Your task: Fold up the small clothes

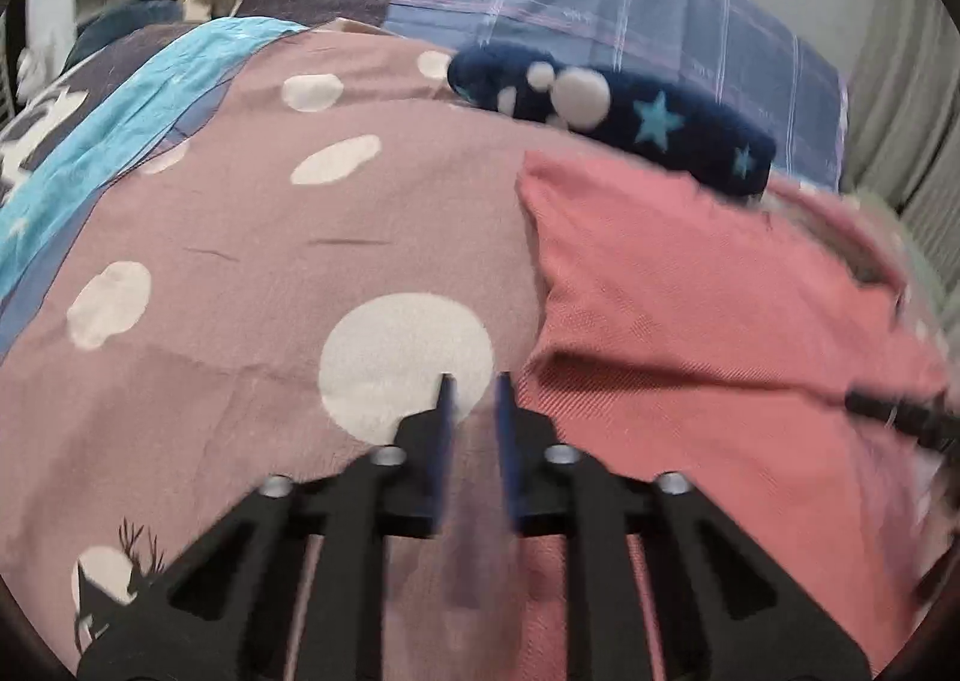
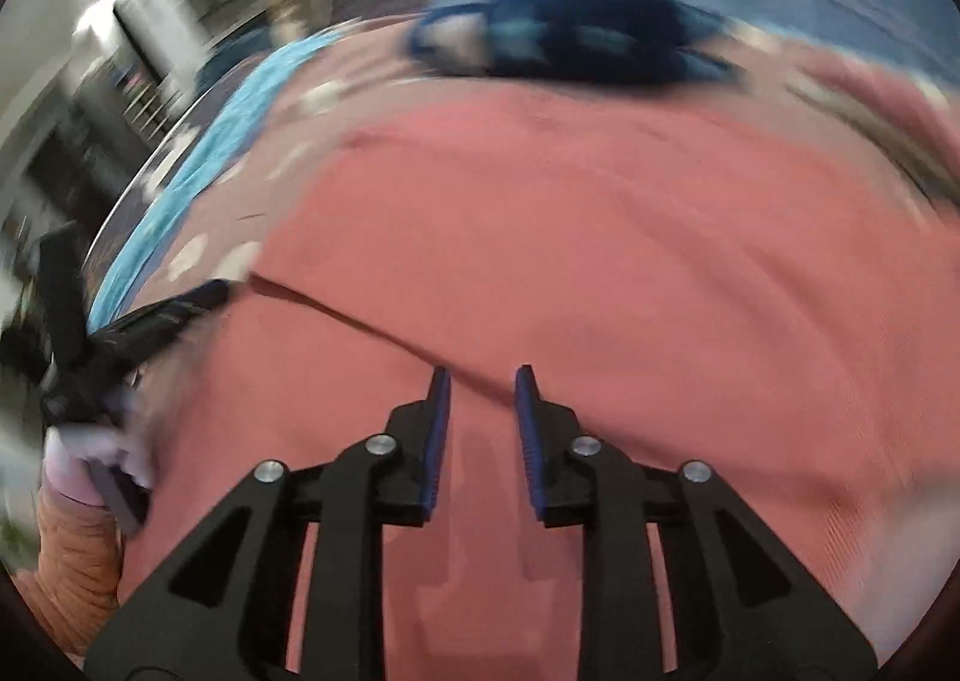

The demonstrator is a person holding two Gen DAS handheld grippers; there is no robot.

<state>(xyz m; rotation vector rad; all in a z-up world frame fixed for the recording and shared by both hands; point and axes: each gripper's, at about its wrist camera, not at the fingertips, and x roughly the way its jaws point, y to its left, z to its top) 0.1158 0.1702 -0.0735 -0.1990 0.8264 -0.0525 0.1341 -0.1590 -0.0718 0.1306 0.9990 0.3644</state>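
My left gripper hangs over the pink polka-dot bedsheet, jaws nearly together with a narrow gap and nothing between them; only sheet shows through the slot. The salmon-pink garment lies to the right of these tongs, its folded near-left corner just beside the right fingertip and not touching it as far as I can tell. My right gripper sits directly above that same garment, jaws a little apart, nothing pinched. A crease or folded edge runs from left of the tongs down toward the gap between the fingertips, so that edge is what I line up on. I judge the right tongs nearer to the cloth; the left has to travel right to reach the corner.

The garment looks like a woven twill piece, matte, lying mostly flat with one layer doubled over, its long axis running away from the tongs toward the far pillow. Motion blur hides the far hem. Beyond it, past the tips, rests a navy fleece item with teal stars, well apart from both tongs. In the right view the left gripper enters from the left edge, held by a hand.
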